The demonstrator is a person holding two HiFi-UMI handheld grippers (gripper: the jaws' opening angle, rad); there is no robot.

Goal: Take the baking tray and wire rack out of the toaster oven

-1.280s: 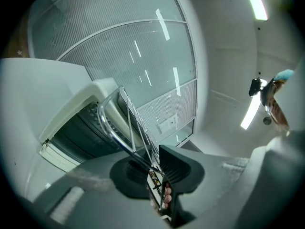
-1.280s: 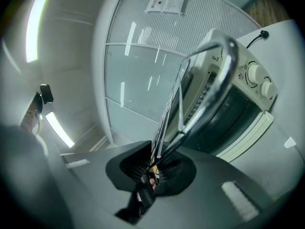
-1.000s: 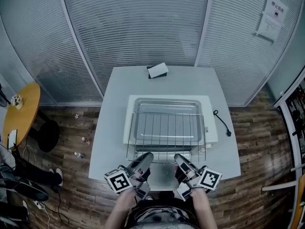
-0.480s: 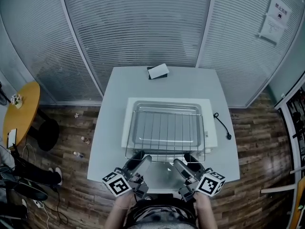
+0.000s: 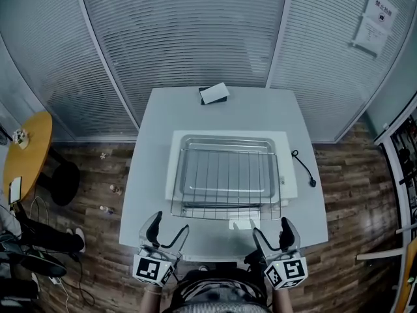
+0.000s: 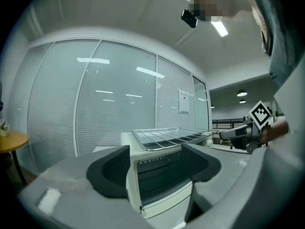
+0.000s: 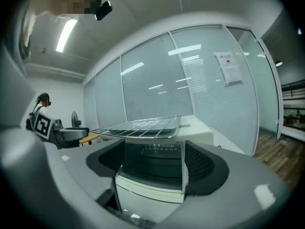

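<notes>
Here, the silvery wire rack [image 5: 227, 181] is seen laid over the shallow metal baking tray [image 5: 225, 141], both set on top of the white toaster oven [image 5: 287, 175]. The jaws of the left gripper [image 5: 169, 225] and right gripper [image 5: 271, 228] have just been spread wide, with nothing held between them.

The left gripper [image 5: 168, 232] and right gripper [image 5: 272, 233] point roughly level, side by side, their empty jaws having just opened wide.

Left gripper [image 6: 156, 168]: jaws just been opening, nothing between them; beyond, white box-shaped toaster oven [image 6: 159, 194]; silver wire rack [image 6: 167, 137] lying on top.
</notes>
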